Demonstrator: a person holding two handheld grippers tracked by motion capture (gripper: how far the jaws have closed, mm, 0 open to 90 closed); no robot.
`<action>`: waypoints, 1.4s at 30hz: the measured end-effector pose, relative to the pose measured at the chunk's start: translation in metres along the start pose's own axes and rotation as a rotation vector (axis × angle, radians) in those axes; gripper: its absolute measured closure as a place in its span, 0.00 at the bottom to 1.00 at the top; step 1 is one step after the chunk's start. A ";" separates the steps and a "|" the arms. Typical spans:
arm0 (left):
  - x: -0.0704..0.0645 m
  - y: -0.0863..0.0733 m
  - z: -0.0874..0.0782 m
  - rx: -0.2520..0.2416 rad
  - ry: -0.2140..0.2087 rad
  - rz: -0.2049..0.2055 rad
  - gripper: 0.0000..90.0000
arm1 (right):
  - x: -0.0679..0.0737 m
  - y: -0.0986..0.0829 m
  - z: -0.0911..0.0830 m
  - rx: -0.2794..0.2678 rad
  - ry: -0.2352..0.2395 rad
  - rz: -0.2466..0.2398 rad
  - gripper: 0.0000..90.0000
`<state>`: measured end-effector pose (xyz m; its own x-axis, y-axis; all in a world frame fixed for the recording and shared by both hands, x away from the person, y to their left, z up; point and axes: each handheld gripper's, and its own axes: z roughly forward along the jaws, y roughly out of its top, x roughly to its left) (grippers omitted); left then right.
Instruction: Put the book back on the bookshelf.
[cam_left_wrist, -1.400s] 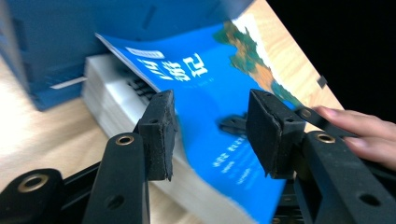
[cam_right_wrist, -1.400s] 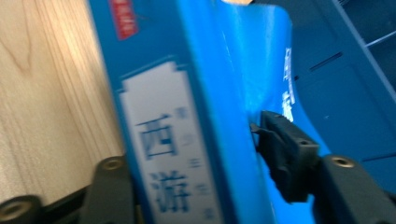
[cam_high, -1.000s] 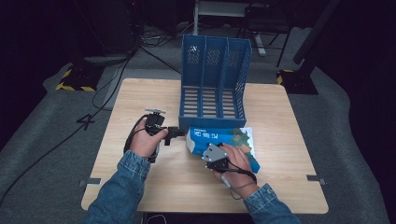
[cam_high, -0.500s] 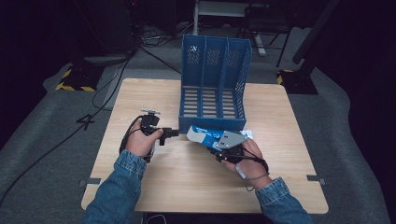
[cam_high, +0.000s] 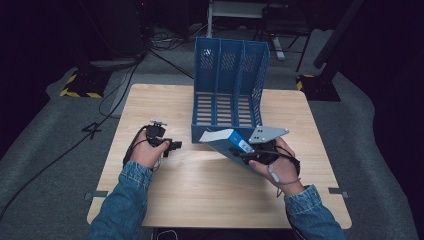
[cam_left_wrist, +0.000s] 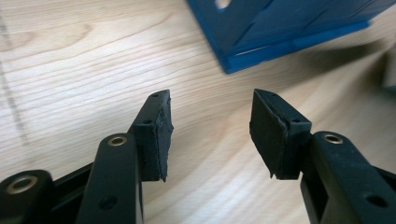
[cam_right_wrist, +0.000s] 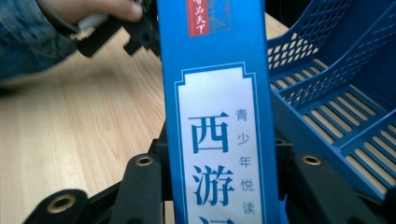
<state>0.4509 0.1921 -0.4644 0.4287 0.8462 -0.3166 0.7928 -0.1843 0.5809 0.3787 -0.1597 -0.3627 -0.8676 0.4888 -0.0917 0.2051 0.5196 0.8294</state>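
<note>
A blue file rack (cam_high: 229, 85) with three slots stands at the back middle of the wooden table (cam_high: 200, 190). My right gripper (cam_high: 252, 156) is shut on a blue book (cam_high: 226, 142), lifted off the table and tilted, just in front of the rack's right side. In the right gripper view the book's spine (cam_right_wrist: 217, 121), with a white label of Chinese characters, rises between my jaws beside the rack (cam_right_wrist: 336, 88). My left gripper (cam_high: 175, 145) hovers left of the rack's front edge, open; in its own view the fingers (cam_left_wrist: 159, 133) are apart over bare wood, with the rack's corner (cam_left_wrist: 280, 32) ahead.
Cables and dark stands lie on the grey floor behind the table. Yellow-black tape (cam_high: 77, 92) marks the floor at the far left. The person's denim sleeves (cam_high: 125, 200) come in over the front of the table.
The right gripper has lifted the book from lying flat, tipped it on edge and moved it toward the rack. The left gripper has stayed near the rack's front left.
</note>
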 end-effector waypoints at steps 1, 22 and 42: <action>0.002 -0.001 0.002 -0.007 0.023 0.021 0.54 | -0.001 0.001 -0.002 -0.007 0.002 0.007 0.68; 0.022 -0.013 0.013 0.008 0.120 0.162 0.40 | -0.012 0.031 -0.037 -0.141 0.024 0.075 0.69; 0.026 -0.018 0.027 -0.074 0.138 0.297 0.16 | -0.032 0.064 -0.053 -0.262 0.009 0.137 0.69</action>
<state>0.4596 0.2039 -0.5037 0.5698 0.8214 -0.0233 0.6060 -0.4009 0.6870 0.3954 -0.1791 -0.2777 -0.8440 0.5352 0.0343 0.1974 0.2505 0.9478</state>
